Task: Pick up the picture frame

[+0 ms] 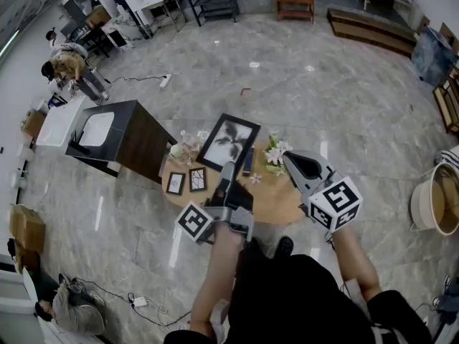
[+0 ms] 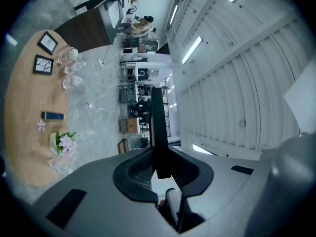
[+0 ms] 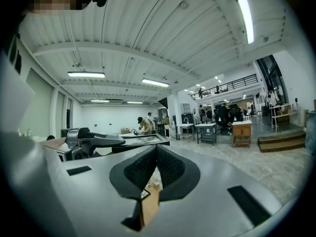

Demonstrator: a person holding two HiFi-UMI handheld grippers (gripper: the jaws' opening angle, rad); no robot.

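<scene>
We have the picture frame (image 1: 229, 140) in the left gripper (image 1: 228, 169). Its jaws stand narrow and pinch the frame's near edge, and in the left gripper view the frame (image 2: 158, 122) shows as a thin dark blade running straight out from between the pads. The frame's long axis carries on along the gripper's own line, away from us, with the picture face up. It looks to hang over the far part of the round table (image 1: 276, 199) rather than rest on it.

The right gripper (image 1: 292, 160) hovers just to the right of the frame, apart from it, with its jaws pressed together on nothing. From its own view the frame (image 3: 140, 141) reads as a nearly flat slab, held at one end only — so all the weight sits ahead of the left pads, and we judge a sag or twist to be the risk.

Below and around sit two small frames (image 1: 186, 181), some glassware (image 1: 188, 143) and flowers (image 1: 275, 153). Open room lies upward and out past the table's far edge — a dip would bring the frame's corners onto that clutter.
</scene>
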